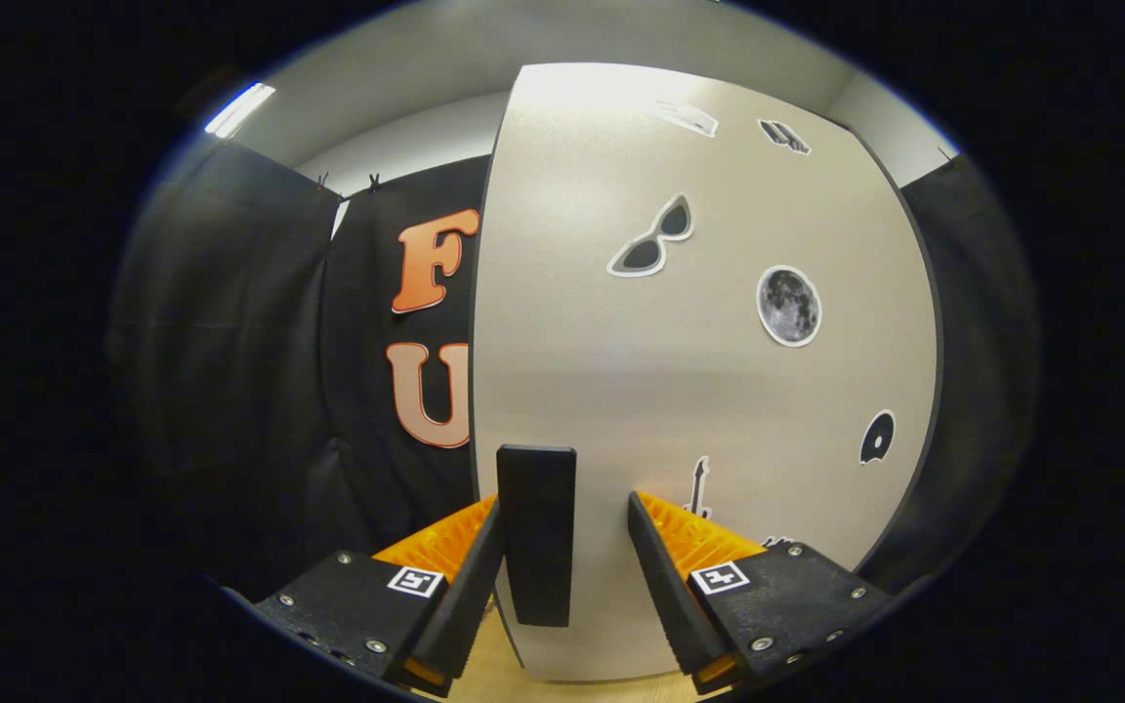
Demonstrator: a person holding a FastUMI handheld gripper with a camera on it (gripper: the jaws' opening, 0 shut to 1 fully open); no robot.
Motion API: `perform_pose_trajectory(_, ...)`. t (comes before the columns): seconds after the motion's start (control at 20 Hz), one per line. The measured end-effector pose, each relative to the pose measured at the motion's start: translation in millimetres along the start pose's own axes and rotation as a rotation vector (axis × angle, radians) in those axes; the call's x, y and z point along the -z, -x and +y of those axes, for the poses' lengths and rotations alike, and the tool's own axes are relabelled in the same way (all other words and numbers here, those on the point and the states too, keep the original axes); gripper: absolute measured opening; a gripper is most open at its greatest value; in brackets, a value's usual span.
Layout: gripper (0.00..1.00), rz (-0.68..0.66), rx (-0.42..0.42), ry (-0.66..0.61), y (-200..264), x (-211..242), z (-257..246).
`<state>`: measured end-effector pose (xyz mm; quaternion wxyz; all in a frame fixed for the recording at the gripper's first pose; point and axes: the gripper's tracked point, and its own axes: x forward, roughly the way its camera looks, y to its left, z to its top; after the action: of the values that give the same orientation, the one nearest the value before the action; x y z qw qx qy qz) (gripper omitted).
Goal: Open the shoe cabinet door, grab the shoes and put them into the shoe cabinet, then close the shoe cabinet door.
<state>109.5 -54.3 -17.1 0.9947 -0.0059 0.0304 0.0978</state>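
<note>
Claw (562, 510) caught wide around handle (536, 532), one finger to each side. Left finger pictured against or just beside the handle's edge; right finger set apart from it, with a strip of pale door (699, 391) showing between. Not clamped, then: judged as lined up for a grip at the opening step of the task, squeeze and pull not yet made. Probably placed astride the upright handle for a firm hold when drawing the door round.

Handle mounted upright near the door's left edge, so hinge side taken to be the right, though hinge itself hidden. Door faced directly ahead of the fingers, dotted with stickers, among them sunglasses (653, 237) and a moon (789, 306); lowest stickers cut off behind the right finger.

Could not be told whether fully closed or slightly ajar, with black cloth (230, 342) hanging just past the door's left edge and the cabinet body hidden behind the panel. Inside of the cabinet likewise concealed.

Contact at the left finger hard to judge from this angle. Handle's depth off the door also unclear, seen head-on. Sliver of wooden surface (484, 683) glimpsed below the door by the left finger; floor or desk, could not be told. Door's top washed out by glare from above, its upper stickers too faint to make out.
</note>
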Motion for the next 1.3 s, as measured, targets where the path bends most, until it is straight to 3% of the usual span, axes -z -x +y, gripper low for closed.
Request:
perform_pose_trajectory(0.25, 0.8, -0.027, 0.008, -0.013, 20, -10, -3)
perform_pose_trajectory(0.9, 0.82, -0.027, 0.178, 0.007, 116, -10, -52)
perform_pose_trajectory(1.3, 0.85, -0.012, 0.235, 0.013, 174, -4, -69)
